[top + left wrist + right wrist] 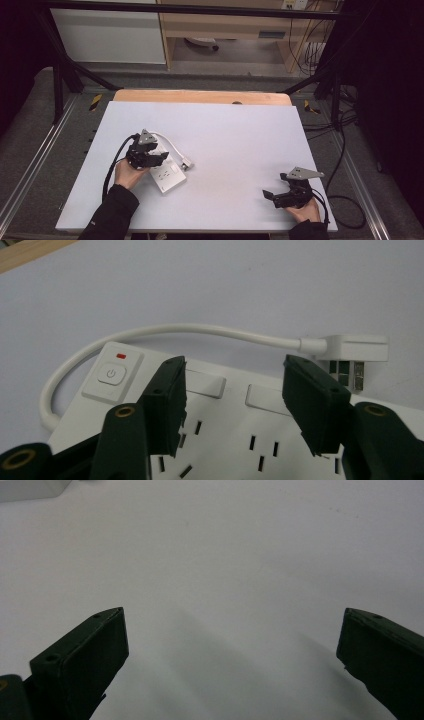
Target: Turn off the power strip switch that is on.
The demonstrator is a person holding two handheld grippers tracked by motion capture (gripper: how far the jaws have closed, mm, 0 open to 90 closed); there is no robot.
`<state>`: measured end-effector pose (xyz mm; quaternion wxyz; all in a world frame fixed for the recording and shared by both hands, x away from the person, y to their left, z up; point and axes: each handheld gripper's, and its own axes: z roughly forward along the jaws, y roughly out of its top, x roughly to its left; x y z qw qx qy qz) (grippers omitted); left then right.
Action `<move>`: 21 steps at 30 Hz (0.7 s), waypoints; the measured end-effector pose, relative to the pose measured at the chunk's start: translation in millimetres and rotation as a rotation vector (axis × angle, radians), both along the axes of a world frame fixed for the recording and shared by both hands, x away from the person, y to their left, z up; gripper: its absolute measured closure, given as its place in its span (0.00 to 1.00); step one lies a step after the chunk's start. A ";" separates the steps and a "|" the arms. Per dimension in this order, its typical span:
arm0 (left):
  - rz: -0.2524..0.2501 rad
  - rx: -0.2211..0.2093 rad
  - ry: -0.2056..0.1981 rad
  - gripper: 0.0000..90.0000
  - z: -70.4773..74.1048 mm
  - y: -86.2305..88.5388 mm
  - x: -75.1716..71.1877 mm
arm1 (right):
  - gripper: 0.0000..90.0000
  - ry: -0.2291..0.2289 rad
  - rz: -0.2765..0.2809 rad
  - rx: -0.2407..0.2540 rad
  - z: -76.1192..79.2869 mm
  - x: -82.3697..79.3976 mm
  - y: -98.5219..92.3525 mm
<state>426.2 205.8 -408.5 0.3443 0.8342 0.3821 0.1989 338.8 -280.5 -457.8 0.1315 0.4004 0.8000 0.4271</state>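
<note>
While both grippers gape, left gripper (234, 400) straddles unlabelled power strip (220, 440)

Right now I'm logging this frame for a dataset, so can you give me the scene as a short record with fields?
surface: white table top
object: white power strip, lying flat, sockets up
cord: white cable loops to its plug, unplugged on the table
left claw: open, over the strip
right claw: open, over bare table, holds nothing

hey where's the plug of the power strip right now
In the high view the plug lies flat on the white table, left of centre, just right of the power strip and the left claw, at its short cord's end.
</note>
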 end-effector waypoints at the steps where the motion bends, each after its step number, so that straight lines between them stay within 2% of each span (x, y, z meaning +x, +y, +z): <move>1: 0.002 0.001 0.000 0.51 -0.3 0.1 0.3 | 0.01 0.000 0.000 0.000 -0.1 0.0 0.0; 8: 0.011 -0.023 0.010 0.60 -0.7 0.8 1.6 | 0.01 0.000 0.001 -0.001 -0.1 0.1 0.0; 21: 0.014 -0.016 0.028 0.75 -3.2 -0.7 2.2 | 0.01 0.006 0.000 -0.002 -0.3 0.0 0.5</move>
